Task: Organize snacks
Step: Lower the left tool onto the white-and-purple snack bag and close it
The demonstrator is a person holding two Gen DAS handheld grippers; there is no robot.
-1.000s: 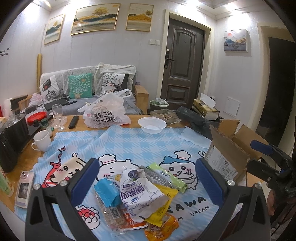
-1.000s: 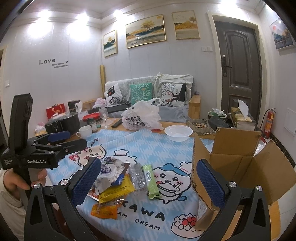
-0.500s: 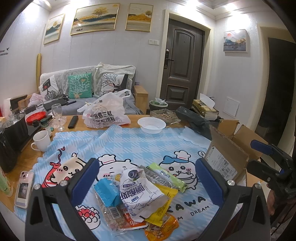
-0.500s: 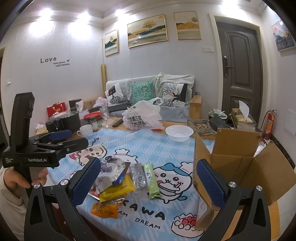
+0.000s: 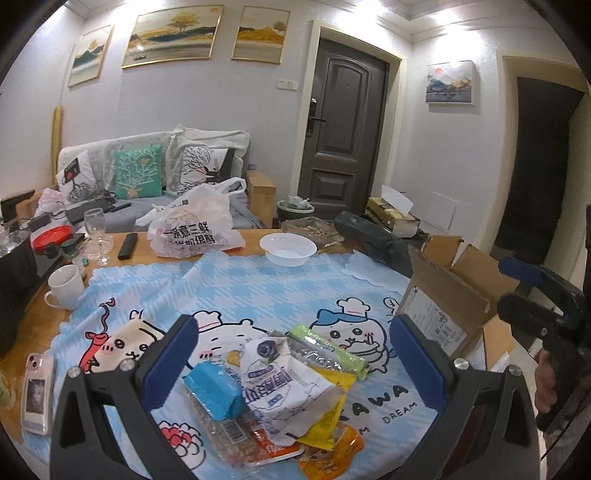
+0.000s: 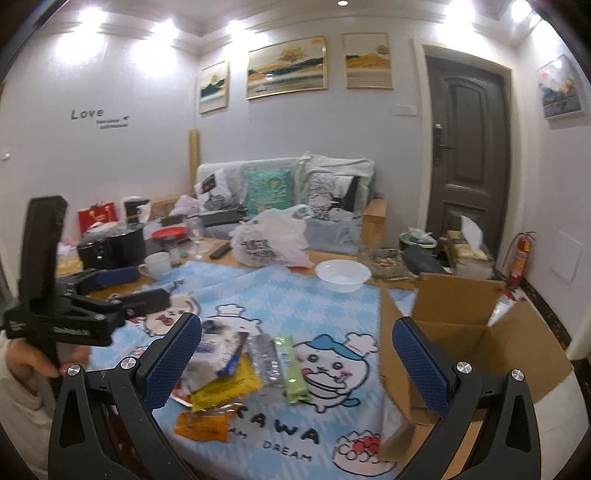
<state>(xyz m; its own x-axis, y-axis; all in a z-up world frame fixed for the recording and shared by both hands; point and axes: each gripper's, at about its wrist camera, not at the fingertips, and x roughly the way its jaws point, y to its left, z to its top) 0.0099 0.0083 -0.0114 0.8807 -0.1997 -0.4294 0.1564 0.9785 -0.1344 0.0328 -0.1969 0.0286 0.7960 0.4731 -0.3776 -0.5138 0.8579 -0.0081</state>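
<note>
A home living room: cushioned sofa [image 5: 147, 177], framed paintings [image 5: 173, 35], front door [image 5: 341, 125].

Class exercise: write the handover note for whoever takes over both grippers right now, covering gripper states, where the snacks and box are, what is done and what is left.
Left gripper: open, empty, over the snack pile.
Right gripper: open, empty, between pile and cardboard box.
Snacks: all heaped on the blue tablecloth; green packet at the pile's box side.
Box: open, at the table's right end; no snacks visible inside.
Done: nothing moved.
Left: likely every packet.
</note>
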